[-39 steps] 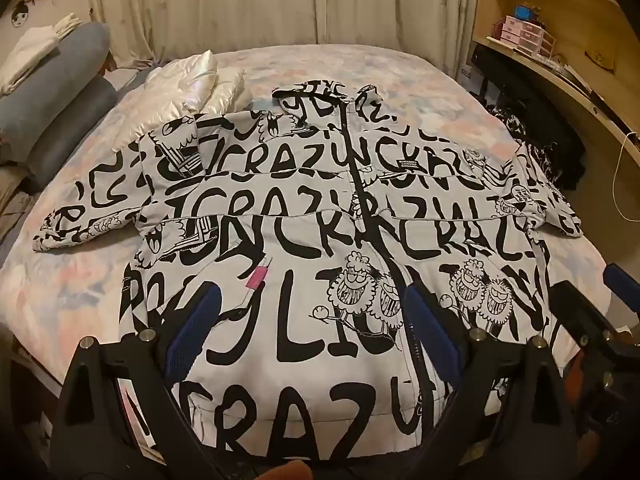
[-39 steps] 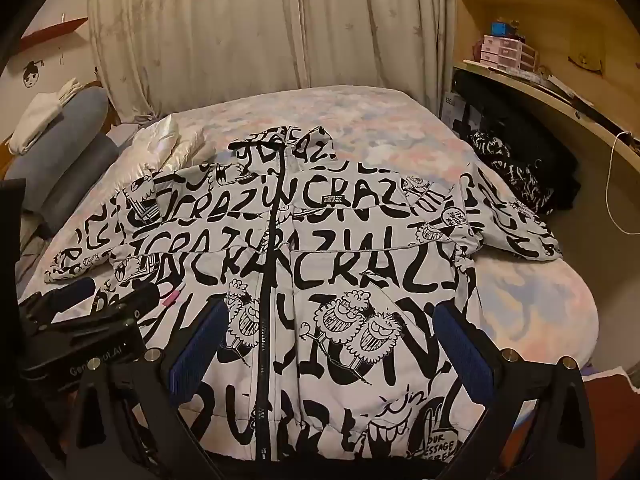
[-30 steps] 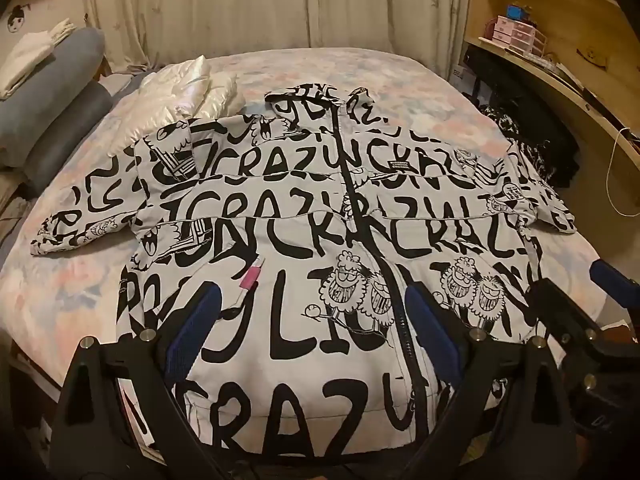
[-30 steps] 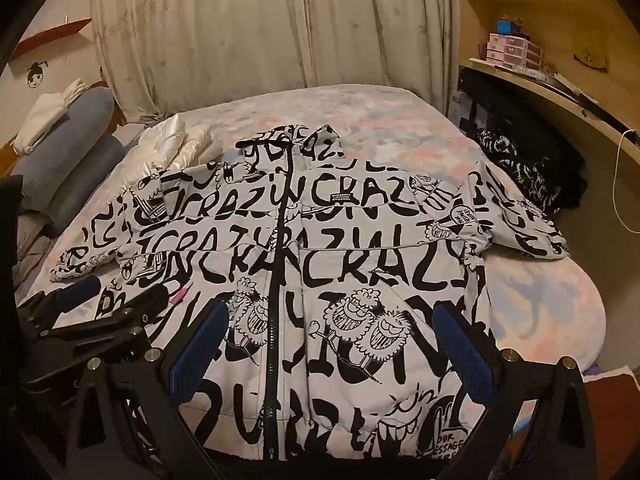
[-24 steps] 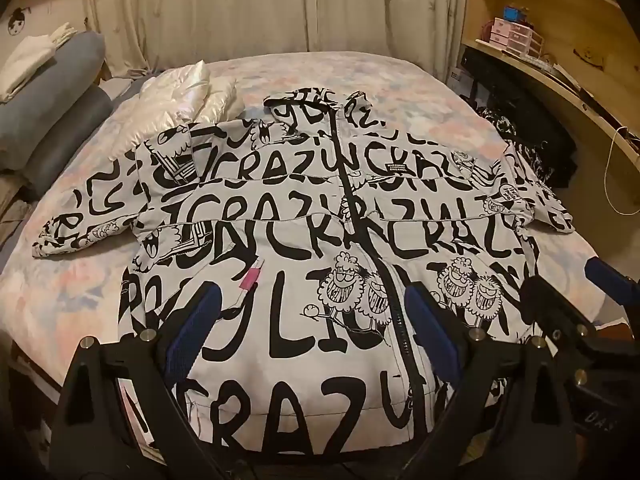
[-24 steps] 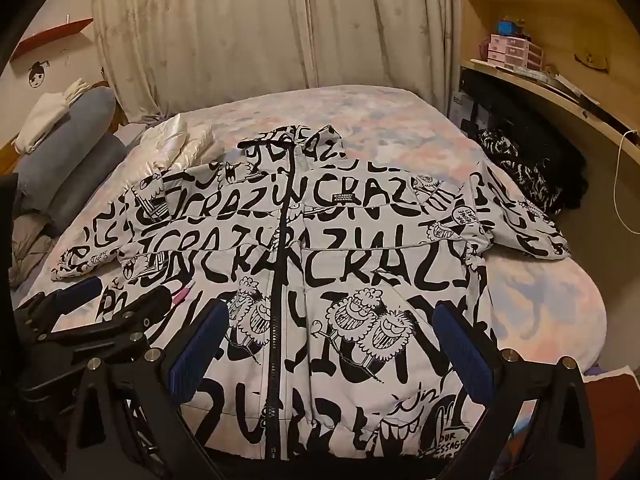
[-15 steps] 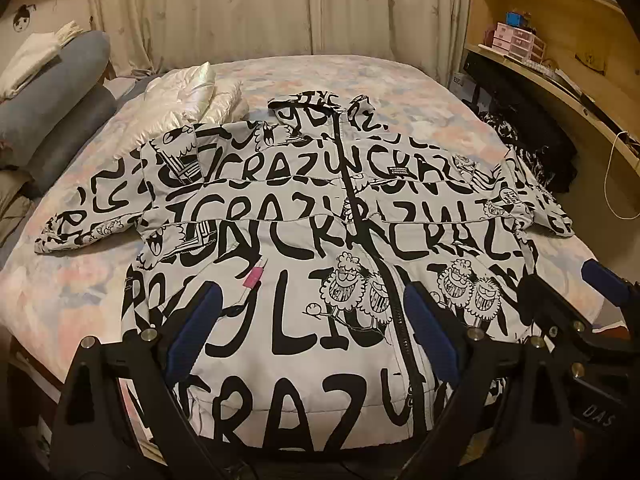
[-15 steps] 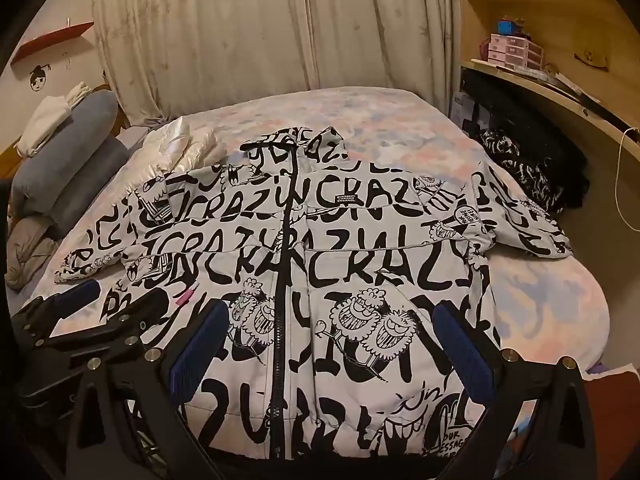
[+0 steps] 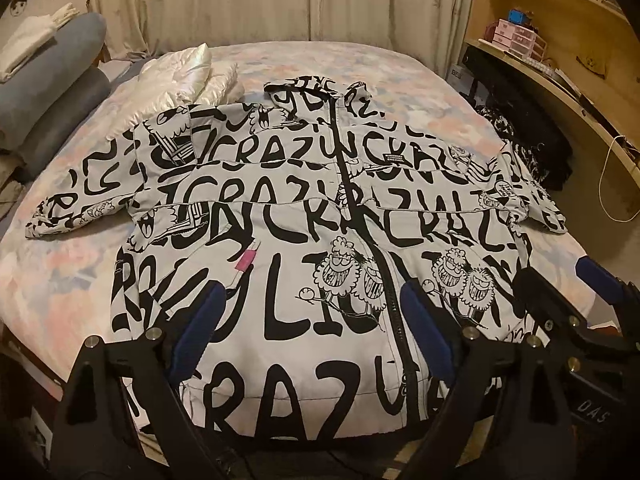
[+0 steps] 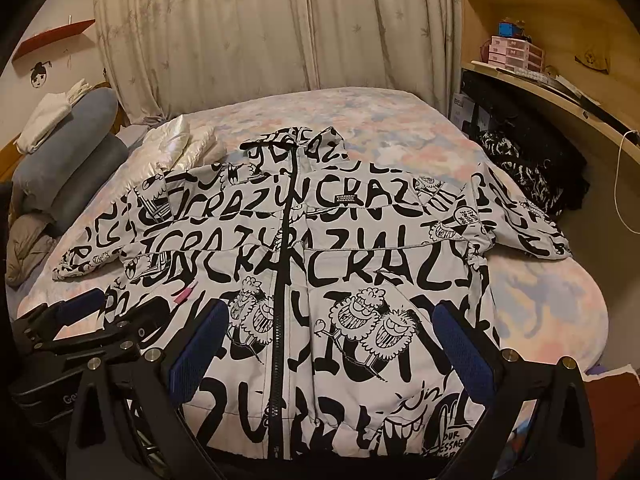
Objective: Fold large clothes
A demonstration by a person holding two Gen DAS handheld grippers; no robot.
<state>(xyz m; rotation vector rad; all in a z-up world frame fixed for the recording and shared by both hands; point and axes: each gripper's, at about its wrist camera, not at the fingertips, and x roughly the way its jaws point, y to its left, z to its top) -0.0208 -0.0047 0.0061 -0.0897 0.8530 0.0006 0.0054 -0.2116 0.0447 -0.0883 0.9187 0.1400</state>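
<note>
A large white jacket (image 9: 280, 216) (image 10: 360, 256) printed with black letters and cartoon faces lies flat, front up and zipped, on the bed, sleeves spread to both sides. My left gripper (image 9: 312, 332) hovers open above the jacket's hem, left of the zip, with nothing between its blue pads. My right gripper (image 10: 332, 348) is open over the hem right of the zip, also holding nothing. In the left wrist view the right gripper (image 9: 568, 280) shows at the right edge; in the right wrist view the left gripper (image 10: 120, 304) shows at the lower left.
A folded shiny white garment (image 9: 180, 76) lies beyond the jacket's left shoulder. Grey pillows (image 10: 72, 148) are stacked at the left. A black patterned garment (image 10: 528, 168) sits by the wooden desk (image 9: 560, 80) on the right. Curtains close the far side.
Both grippers have drawn back and risen slightly, so the jacket sits a little lower in both views. Their jaws stay as wide as before. The jacket has not moved.
</note>
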